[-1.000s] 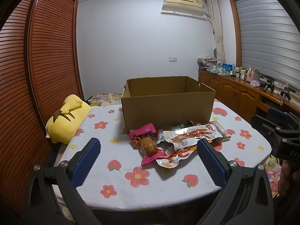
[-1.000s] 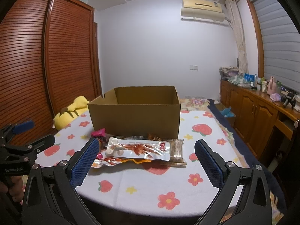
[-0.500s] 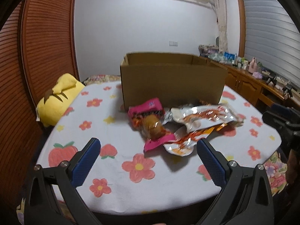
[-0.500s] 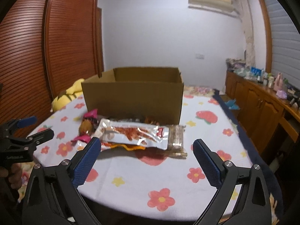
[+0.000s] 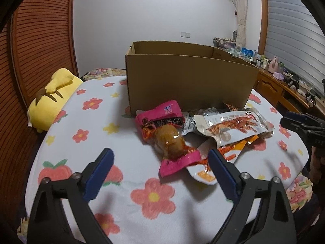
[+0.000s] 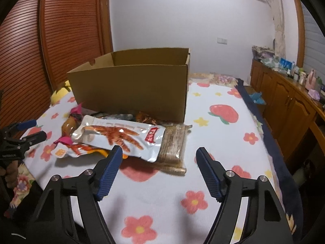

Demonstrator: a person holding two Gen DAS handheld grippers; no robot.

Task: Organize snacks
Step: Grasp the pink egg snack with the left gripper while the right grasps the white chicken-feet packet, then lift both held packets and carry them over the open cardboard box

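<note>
Snacks piled on the flowered table (image 5: pixel 126 185) right against the front wall of the open cardboard box (image 5: pixel 186 81): pink packet (image 5: pixel 164 130), white chicken-feet pouch (image 6: pixel 121 136), clear-wrapped bar (image 6: pixel 172 146). Left tool (image 5: pixel 160 166) jaws wide, just been closing slightly, holding nothing. Right tool (image 6: pixel 159 162) jaws narrower, just been closing, nothing gripped; both short of the pile.

yellow plush (image 5: pixel 53 99) at table's left edge | wooden sideboard (image 6: pixel 288 99) along right wall | slatted wardrobe doors (image 6: pixel 61 32)
</note>
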